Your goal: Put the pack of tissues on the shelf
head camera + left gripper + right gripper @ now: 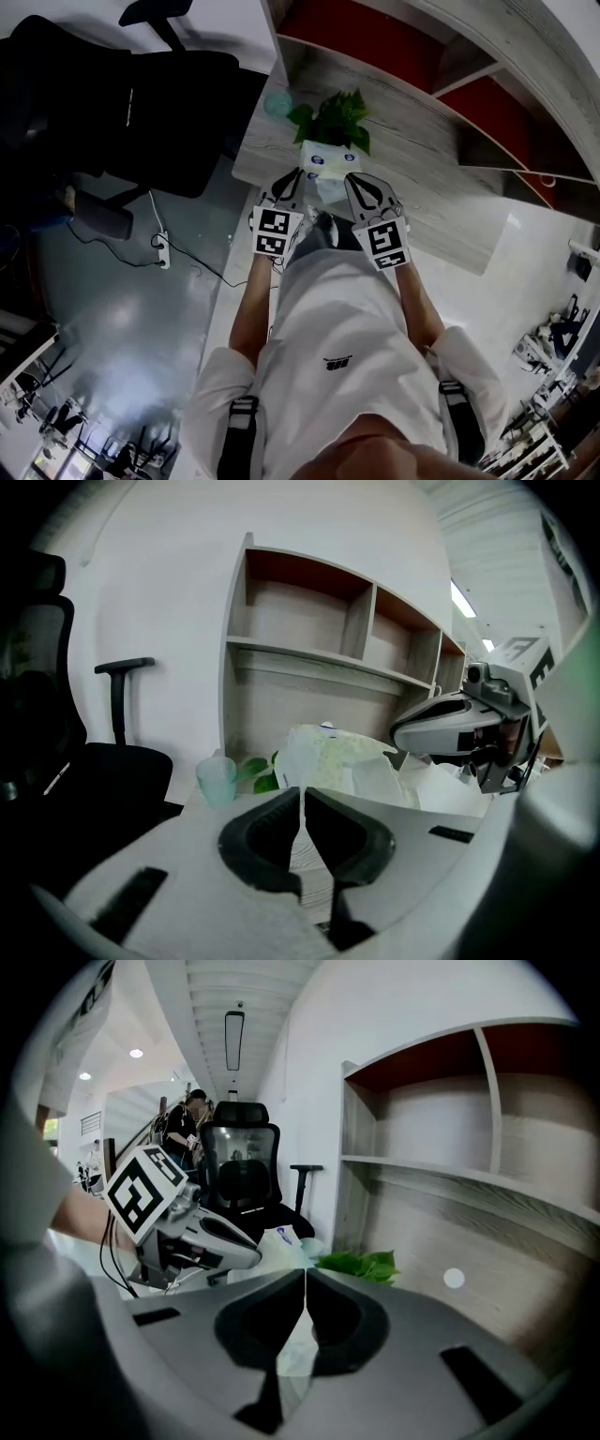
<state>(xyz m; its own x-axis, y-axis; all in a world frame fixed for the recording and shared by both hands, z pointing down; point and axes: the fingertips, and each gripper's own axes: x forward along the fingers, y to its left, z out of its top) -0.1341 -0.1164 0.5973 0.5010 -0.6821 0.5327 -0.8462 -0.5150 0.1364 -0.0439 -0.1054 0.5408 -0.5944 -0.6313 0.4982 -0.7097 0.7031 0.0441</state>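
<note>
Pack of tissues (327,160) on desk (441,216) just ahead of both tips, long axis running left-right betw them, plant (334,116) behind. Left tool (288,180) & right tool (356,183) both closed, empty, abt equally near; shelf (448,58) beyond

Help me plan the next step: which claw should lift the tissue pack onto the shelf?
Right, probably. The left claw and right claw are both shut beside the tissue pack, but the pack shows directly behind the right one's tips, and the shelf runs along that side.
</note>
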